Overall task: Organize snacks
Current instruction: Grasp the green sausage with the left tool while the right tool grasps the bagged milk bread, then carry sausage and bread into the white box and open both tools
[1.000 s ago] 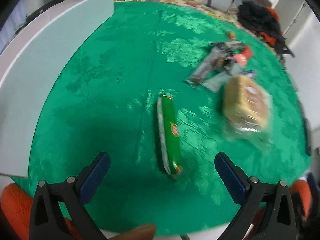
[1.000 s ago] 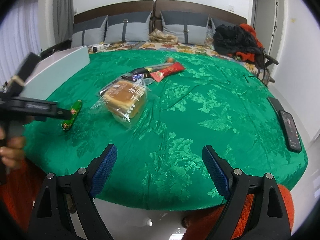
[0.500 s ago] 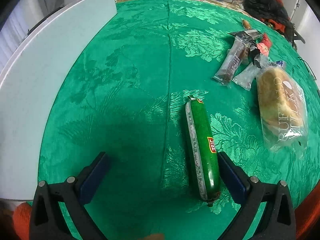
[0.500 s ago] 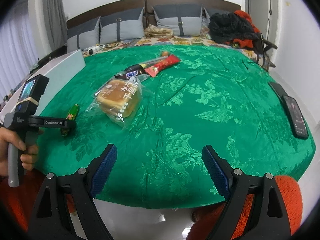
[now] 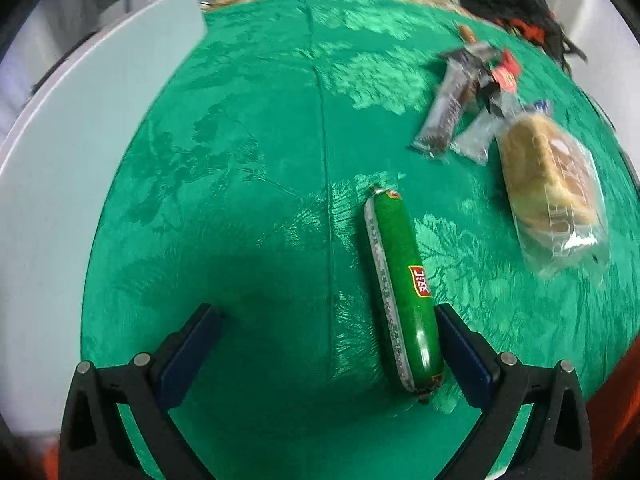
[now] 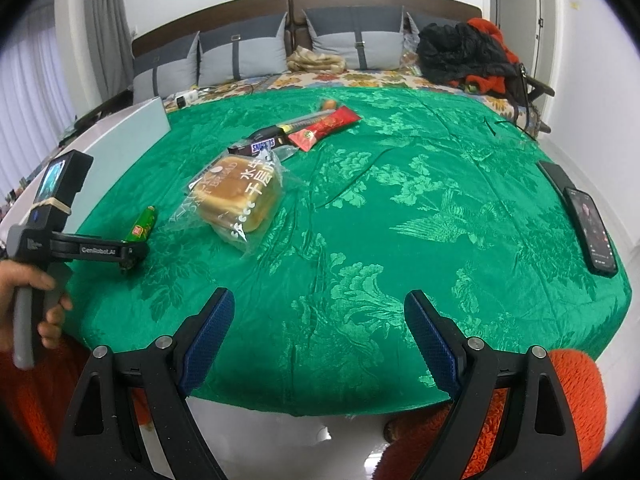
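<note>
Little of the sorting looks done. At the left edge of the left wrist view runs a pale board or box wall (image 5: 80, 152), and nothing lies against it that can be seen. The left gripper (image 5: 328, 344) sits low in the frame with its fingers spread wide, pinching nothing; the green sausage (image 5: 400, 284) lies lengthwise on the green cloth (image 5: 248, 168) with its near end just beside the right-hand finger, inside the gap but far off centre. A small shift would be needed, I judge, before closing.

Further right, in the upper right of that view, the wrapped bars (image 5: 456, 108) lie in a loose heap, and the bagged bread (image 5: 548, 184) lies just below them, near the sausage but apart from it.

In the right wrist view the person's hand (image 6: 28, 292) grips the left tool at the far left. The bread sits left of centre, with the Snickers bar (image 6: 260, 145) and red packet (image 6: 324, 128) touching above it — all still scattered. The right gripper (image 6: 316, 328) hangs at the bottom over the cloth's near edge, fingers spread, empty. The middle and right of the cloth are bare and give free room. A phone (image 6: 592, 228) rests close to the right edge, and the cloth drops away just below the gripper.
</note>
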{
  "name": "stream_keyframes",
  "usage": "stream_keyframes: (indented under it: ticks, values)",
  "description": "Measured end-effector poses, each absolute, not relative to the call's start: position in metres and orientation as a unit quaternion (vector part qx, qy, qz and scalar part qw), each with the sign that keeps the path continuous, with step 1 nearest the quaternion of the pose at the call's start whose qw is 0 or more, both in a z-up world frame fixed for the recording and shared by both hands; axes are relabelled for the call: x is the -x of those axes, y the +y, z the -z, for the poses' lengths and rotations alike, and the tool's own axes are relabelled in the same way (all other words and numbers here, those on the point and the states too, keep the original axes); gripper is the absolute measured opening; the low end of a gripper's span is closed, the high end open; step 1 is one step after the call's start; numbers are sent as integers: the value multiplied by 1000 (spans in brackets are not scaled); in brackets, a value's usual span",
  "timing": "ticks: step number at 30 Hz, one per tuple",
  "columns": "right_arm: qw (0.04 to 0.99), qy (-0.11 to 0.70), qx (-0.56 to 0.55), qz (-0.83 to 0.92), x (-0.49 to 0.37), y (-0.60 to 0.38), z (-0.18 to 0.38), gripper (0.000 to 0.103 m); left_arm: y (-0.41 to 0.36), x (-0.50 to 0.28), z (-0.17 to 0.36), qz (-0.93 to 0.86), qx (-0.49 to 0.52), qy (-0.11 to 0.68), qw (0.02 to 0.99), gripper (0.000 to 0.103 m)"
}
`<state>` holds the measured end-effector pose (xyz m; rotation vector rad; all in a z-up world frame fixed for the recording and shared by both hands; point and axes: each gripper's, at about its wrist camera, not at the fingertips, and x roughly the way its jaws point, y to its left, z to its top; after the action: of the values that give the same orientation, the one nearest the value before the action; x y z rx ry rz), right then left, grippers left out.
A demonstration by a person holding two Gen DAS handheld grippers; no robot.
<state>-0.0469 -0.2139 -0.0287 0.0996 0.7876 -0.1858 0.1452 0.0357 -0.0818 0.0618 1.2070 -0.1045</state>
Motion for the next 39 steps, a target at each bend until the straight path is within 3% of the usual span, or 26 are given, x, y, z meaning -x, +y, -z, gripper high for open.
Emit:
stream_keyframes:
  ticks: [7, 11, 14, 16, 17, 21, 25, 28, 29, 31, 39]
  values:
    - [916, 386, -59, 88, 46, -217, 33, 89, 53, -153, 80, 55, -37, 576, 815, 102]
    - [913, 395, -90, 48, 30, -236, 29, 89, 55, -149, 78, 70, -41, 559, 825, 89]
    - [912, 408, -35, -19, -11, -241, 15, 89, 49, -148, 72, 93, -53, 544, 832, 60]
    - [890, 448, 38, -80, -50, -228, 10, 89, 44, -150, 69, 109, -57, 539, 833, 30]
    - [875, 466, 74, -113, -65, -219, 10, 89, 41, -152, 68, 118, -57, 538, 833, 25]
    - [788, 519, 259, -206, -120, -160, 29, 89, 39, -154, 67, 127, -56, 535, 834, 22]
    - [727, 583, 300, -206, -166, -140, 67, 93, 45, -150, 66, 132, -25, 532, 836, 22]
    - [725, 624, 221, -189, -191, -151, 71, 89, 54, -145, 67, 137, -5, 529, 838, 22]
    - [735, 627, 192, -174, -194, -158, 66, 81, 56, -144, 68, 139, -1, 527, 838, 22]
    - [750, 622, 162, -158, -190, -169, 57, 75, 61, -139, 68, 142, 10, 523, 840, 22]
    - [805, 578, -49, -125, -158, -223, 11, 74, 78, -129, 47, 169, 81, 496, 848, 22]
